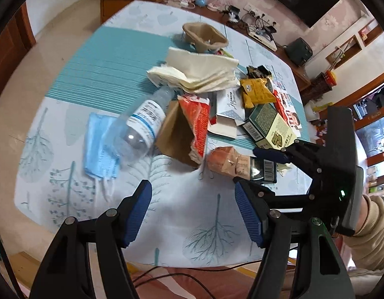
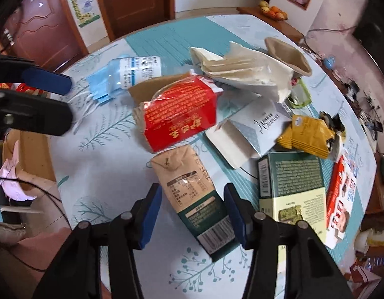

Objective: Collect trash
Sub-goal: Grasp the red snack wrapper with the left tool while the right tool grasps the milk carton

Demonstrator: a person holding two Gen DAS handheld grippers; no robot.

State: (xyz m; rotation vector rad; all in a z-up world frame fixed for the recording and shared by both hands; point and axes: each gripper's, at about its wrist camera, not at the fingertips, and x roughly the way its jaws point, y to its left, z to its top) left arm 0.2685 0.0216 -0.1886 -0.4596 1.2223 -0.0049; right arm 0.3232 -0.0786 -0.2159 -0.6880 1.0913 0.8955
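Observation:
Trash lies in a pile on the table. My right gripper is open, with its jaws on either side of a beige and green drink carton that lies flat; the pads do not press it. In the left wrist view the right gripper straddles that carton. My left gripper is open and empty above bare tablecloth, short of a clear plastic bottle and a blue face mask. It also shows in the right wrist view.
A red torn box, white napkins, a brown paper bowl, a white box, yellow snack packets, a green box and a red-white package crowd the table. A cardboard box sits on the floor at left.

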